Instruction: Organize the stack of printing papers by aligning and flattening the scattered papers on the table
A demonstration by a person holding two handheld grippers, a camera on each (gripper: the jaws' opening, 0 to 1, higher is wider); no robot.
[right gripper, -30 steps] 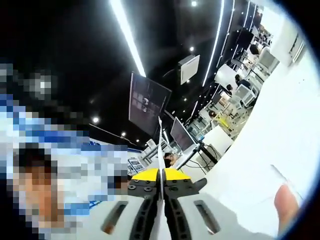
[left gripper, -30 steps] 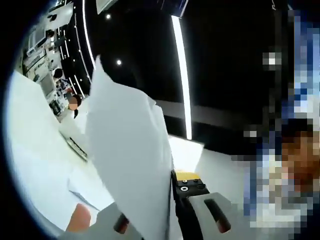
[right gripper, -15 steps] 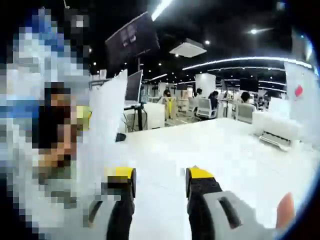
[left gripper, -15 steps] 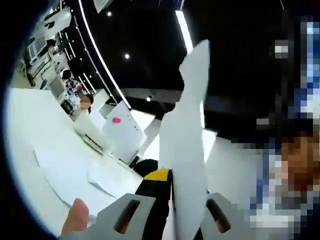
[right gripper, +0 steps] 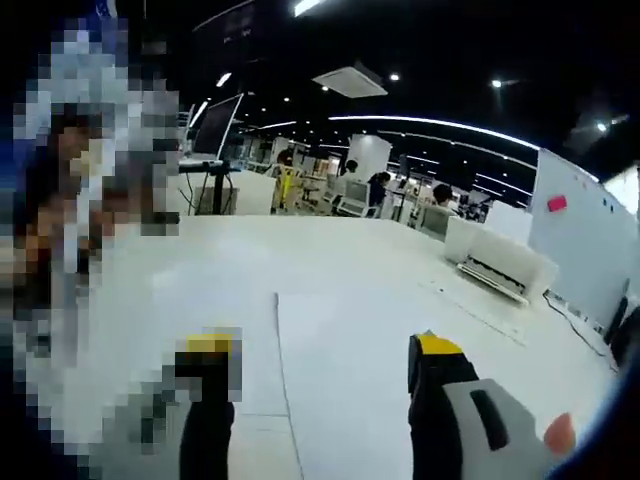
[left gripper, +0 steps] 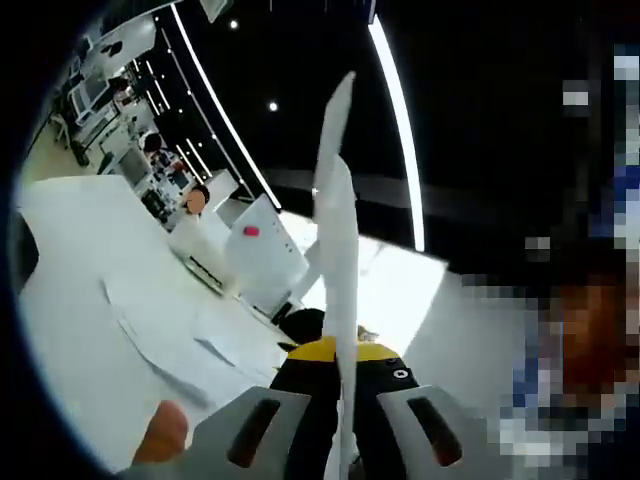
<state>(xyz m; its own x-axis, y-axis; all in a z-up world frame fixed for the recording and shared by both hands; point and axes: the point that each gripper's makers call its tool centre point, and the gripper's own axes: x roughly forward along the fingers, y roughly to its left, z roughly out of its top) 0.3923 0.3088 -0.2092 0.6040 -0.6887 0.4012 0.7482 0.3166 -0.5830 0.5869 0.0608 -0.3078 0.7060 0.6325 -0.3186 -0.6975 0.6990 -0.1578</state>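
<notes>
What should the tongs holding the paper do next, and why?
Probably lower the sheet onto the papers on the table. The left tongs pinch it upright in the air, while the right tongs are open above a flat sheet.

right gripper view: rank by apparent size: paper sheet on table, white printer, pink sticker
1. paper sheet, though nearness to the camera inflates it
2. white printer
3. pink sticker on the whiteboard
</notes>
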